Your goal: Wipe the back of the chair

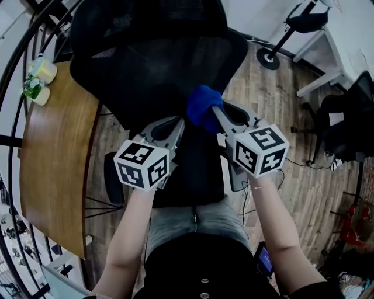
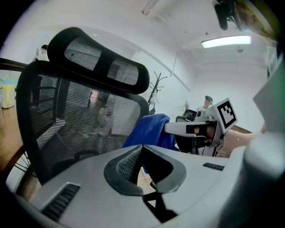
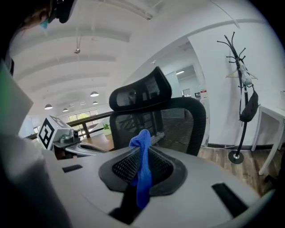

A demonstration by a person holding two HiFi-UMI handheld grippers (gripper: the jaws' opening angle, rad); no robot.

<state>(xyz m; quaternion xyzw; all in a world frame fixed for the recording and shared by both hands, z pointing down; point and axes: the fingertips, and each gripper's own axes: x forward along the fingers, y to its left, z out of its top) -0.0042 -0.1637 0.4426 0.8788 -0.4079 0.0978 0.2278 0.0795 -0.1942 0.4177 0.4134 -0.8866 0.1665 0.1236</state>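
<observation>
A black mesh office chair (image 1: 163, 64) with a headrest (image 1: 146, 17) stands right in front of me, its back (image 2: 67, 120) facing me. My right gripper (image 1: 217, 114) is shut on a blue cloth (image 1: 203, 108), which bunches at the jaw tips just short of the chair back. In the right gripper view the cloth (image 3: 142, 164) hangs between the pads of that gripper (image 3: 141, 147), with the chair (image 3: 178, 124) behind. My left gripper (image 1: 178, 124) hovers beside it on the left, jaws together and holding nothing. The left gripper view shows its own jaws (image 2: 142, 149), the cloth (image 2: 149, 131) and the right gripper (image 2: 169, 128).
A curved wooden table (image 1: 52, 157) lies to the left with two pale cups (image 1: 41, 70) and a railing beyond. A coat stand (image 3: 240, 89) with its round base (image 1: 269, 58), a white desk (image 1: 327, 64) and another dark chair (image 1: 345, 122) are on the right.
</observation>
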